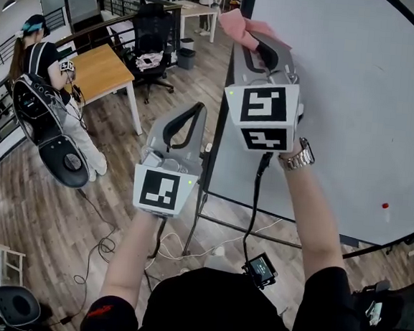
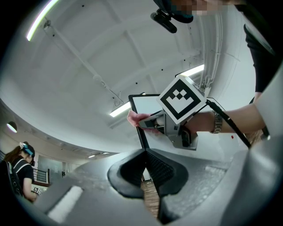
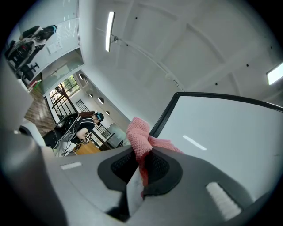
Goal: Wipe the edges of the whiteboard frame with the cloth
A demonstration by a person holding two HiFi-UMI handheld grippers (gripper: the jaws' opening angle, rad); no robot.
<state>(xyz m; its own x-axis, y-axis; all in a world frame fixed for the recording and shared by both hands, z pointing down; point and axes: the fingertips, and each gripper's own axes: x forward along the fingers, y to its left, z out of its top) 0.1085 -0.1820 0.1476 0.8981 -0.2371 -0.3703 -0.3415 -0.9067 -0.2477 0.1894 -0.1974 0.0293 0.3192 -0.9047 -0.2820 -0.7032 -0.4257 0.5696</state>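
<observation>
The whiteboard (image 1: pixel 356 102) fills the right of the head view, its dark frame (image 1: pixel 249 0) running down the left edge. My right gripper (image 1: pixel 258 40) is shut on a pink cloth (image 1: pixel 237 25), which is held against that left edge near the top corner. In the right gripper view the cloth (image 3: pixel 140 134) bunches out between the jaws, right beside the frame (image 3: pixel 161 117). My left gripper (image 1: pixel 196 111) hangs lower and to the left of the board, shut with nothing in it. The left gripper view shows the cloth (image 2: pixel 135 118) touching the frame (image 2: pixel 142 132).
The board's metal stand (image 1: pixel 194 225) reaches the wooden floor, with cables (image 1: pixel 103 242) lying nearby. A wooden desk (image 1: pixel 104 69) and a black office chair (image 1: pixel 153 37) stand to the left. A person (image 1: pixel 38 74) stands at far left. Small magnets (image 1: pixel 385 206) sit on the board.
</observation>
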